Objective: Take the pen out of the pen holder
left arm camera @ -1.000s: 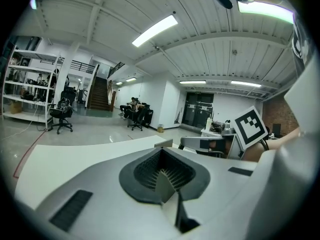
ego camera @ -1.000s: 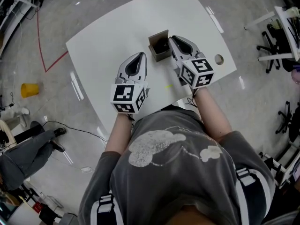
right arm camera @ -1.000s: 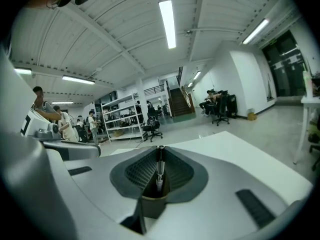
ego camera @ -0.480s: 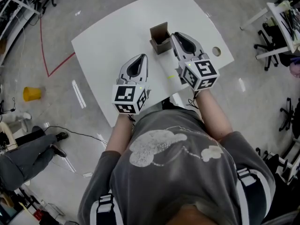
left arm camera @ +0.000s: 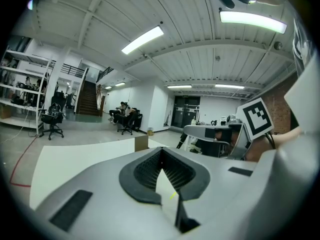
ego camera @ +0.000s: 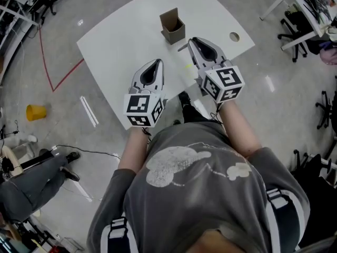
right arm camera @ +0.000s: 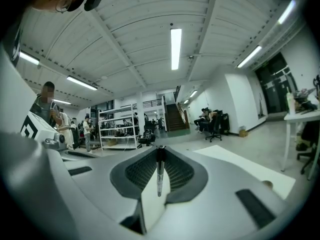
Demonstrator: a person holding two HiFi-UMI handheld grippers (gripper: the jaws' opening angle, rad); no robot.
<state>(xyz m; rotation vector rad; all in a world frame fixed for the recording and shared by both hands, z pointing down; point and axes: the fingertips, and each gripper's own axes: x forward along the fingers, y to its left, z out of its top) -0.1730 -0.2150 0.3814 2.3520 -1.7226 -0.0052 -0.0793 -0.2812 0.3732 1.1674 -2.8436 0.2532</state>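
Table (ego camera: 126, 41): white, beneath both grippers.
Right gripper (right arm camera: 160, 151): jaws clamped on the pen.
Left gripper (left arm camera: 161, 153): jaws closed together, nothing between them; beside the right gripper.
Holder (ego camera: 172, 26): brown box, ahead of the right gripper's tips, apart from them.
Pen (right arm camera: 159, 171): dark, out of the holder, upright between the right gripper's pads.

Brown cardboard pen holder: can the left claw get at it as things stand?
Probably yes. Only bare white table lies between the left claw and the brown cardboard pen holder; the right claw, gripping a black pen, sits aside.
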